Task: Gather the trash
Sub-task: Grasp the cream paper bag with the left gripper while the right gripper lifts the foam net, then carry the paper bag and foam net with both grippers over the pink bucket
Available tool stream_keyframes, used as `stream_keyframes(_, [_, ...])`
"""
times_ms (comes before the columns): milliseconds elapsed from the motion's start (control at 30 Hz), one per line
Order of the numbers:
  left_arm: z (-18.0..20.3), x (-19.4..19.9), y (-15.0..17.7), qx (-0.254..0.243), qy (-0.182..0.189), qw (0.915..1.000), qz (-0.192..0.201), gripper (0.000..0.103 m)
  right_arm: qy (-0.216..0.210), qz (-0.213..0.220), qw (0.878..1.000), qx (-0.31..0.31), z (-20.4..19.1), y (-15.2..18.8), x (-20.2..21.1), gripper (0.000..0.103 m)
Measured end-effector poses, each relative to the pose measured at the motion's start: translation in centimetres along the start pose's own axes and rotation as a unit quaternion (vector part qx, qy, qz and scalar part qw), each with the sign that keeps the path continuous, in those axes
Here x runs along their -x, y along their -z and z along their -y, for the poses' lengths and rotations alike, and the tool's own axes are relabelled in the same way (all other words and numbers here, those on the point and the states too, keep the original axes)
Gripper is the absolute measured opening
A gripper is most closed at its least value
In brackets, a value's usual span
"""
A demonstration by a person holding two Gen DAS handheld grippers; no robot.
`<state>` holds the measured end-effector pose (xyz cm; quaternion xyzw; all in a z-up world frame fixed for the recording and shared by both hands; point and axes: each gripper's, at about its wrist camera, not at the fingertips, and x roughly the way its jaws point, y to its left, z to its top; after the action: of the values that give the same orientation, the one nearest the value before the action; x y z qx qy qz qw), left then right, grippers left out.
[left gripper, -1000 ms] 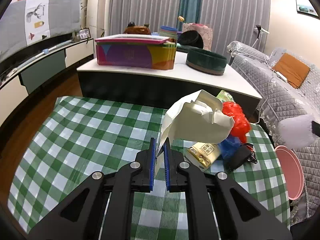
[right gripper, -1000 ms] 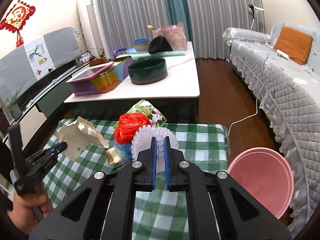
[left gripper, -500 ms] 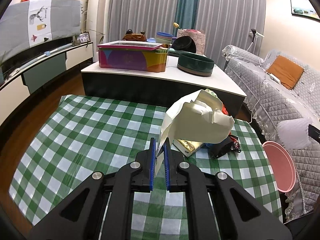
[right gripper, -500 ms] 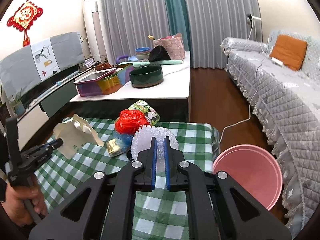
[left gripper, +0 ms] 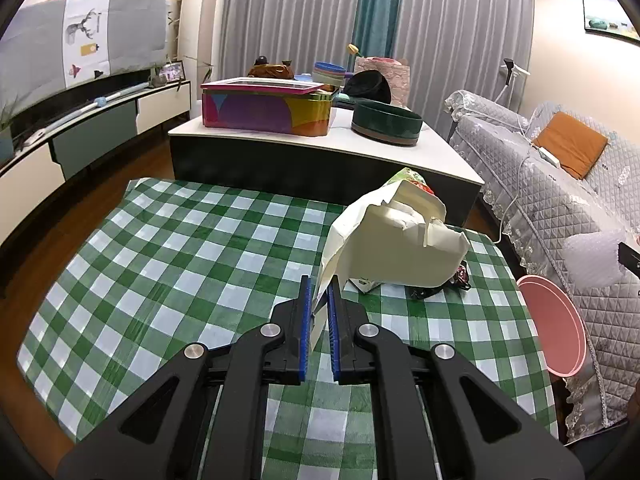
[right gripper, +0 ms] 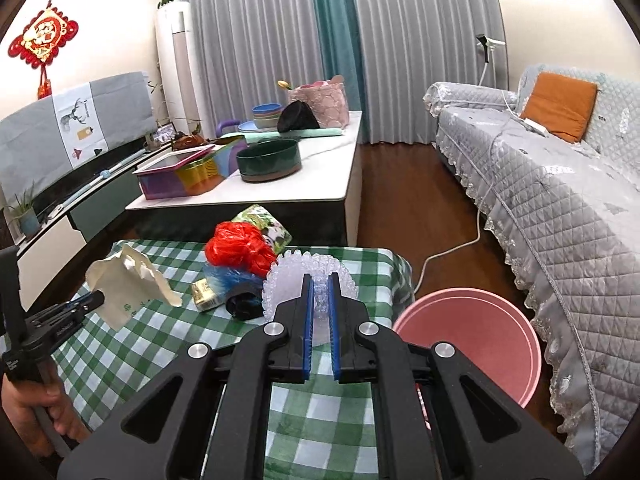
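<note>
**Both grippers loaded, trash lifted over checked surface**

Left gripper [left gripper: 319, 300]: jaws pinching edge of a crumpled cream paper bag [left gripper: 396, 248], bag held up above the green-white checked surface [left gripper: 192, 264]. Same bag seen from right wrist view [right gripper: 128, 284], hanging off the left gripper [right gripper: 94, 300] at the left side of the surface, person's hand [right gripper: 28, 408] on the handle below.

Middle of surface, far edge: trash pile w/ red plastic bag [right gripper: 240, 248], blue plastic bag [right gripper: 224, 278] under it, small gold-label box [right gripper: 206, 294], black item [right gripper: 242, 304], printed green wrapper [right gripper: 266, 226] behind the red one. In left view the pile is mostly hidden behind the paper bag.

Right gripper [right gripper: 319, 300]: jaws pinching a clear bubbly plastic piece [right gripper: 288, 280], held up in front of the pile; it also shows at the right edge of left view [left gripper: 592, 256].

Pink bin [right gripper: 468, 336] on the floor just beside the surface's right end, near the sofa [right gripper: 560, 200]. White-topped coffee table [right gripper: 312, 184] behind, carrying a colourful tin [right gripper: 188, 176] & a dark green bowl [right gripper: 270, 158].
</note>
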<state>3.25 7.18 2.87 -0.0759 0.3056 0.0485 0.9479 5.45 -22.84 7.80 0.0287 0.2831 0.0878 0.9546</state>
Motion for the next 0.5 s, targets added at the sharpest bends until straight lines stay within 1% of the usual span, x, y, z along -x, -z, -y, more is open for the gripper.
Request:
stream_keyframes(333, [1.5, 0.8, 0.5, -0.009, 0.005, 0.9999, -0.003, 0.008, 0.017, 0.01, 0.999, -0.03, 2.7, -0.5, 0.9, 0.007])
stream_keyframes(500, [3.0, 1.1, 0.5, -0.017, 0.017, 0.9997, -0.006, 0.008, 0.028, 0.014, 0.999, -0.043, 3.7, -1.1, 1.0, 0.007])
